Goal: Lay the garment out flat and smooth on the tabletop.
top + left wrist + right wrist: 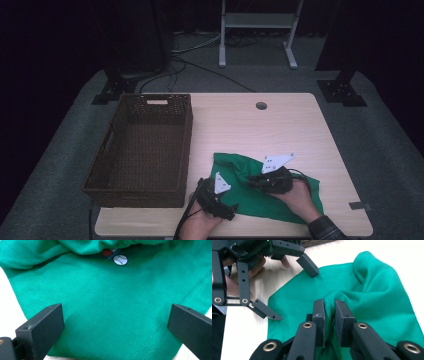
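Note:
A green cloth (260, 202) lies rumpled on the front middle of the wooden table (260, 130). My right gripper (329, 315) is shut on a raised fold of the cloth (372, 295); in the high view this gripper (252, 181) reaches in from the right. My left gripper (115, 327) stands wide open, one jaw on each side of a flat corner of the cloth (112, 295). A small label with a baseball picture (120, 259) shows near a fold. In the high view the left gripper (225, 195) rests at the cloth's left edge. In the right gripper view the left gripper (289, 288) has both fingertips on the cloth.
A brown wicker basket (187, 145) stands on the left part of the table, close to the cloth. A round cable hole (261, 105) sits near the far edge. A white frame (257, 22) and black stands are on the floor behind.

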### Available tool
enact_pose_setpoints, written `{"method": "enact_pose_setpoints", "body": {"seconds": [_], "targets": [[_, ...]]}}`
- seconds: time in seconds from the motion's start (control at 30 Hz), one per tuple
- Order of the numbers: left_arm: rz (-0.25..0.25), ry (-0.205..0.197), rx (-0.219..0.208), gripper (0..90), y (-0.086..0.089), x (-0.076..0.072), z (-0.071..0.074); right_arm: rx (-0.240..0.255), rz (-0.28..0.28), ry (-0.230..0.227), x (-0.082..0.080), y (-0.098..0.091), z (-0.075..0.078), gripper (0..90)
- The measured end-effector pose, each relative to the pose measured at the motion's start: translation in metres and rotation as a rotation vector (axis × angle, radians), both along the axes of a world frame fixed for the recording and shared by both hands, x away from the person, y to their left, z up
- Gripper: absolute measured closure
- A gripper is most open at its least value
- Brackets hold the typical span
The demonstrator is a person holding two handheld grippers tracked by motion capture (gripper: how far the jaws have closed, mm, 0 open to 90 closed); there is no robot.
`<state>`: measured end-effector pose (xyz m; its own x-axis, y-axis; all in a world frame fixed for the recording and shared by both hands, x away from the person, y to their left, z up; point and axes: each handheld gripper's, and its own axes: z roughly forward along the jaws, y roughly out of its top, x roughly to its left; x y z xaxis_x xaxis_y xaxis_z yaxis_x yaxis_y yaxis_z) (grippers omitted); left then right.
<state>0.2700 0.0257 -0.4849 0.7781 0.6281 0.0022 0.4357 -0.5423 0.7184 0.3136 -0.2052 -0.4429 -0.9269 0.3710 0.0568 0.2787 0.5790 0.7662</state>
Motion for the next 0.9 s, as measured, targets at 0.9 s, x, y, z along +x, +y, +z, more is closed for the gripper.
{"method": "enact_pose_setpoints", "body": {"seconds": [0.9], "targets": [[0.0, 0.001, 0.001, 0.0, 0.0, 0.0, 0.0, 0.018, -0.013, -0.008, 0.007, -0.006, 0.012, 81.2]]}}
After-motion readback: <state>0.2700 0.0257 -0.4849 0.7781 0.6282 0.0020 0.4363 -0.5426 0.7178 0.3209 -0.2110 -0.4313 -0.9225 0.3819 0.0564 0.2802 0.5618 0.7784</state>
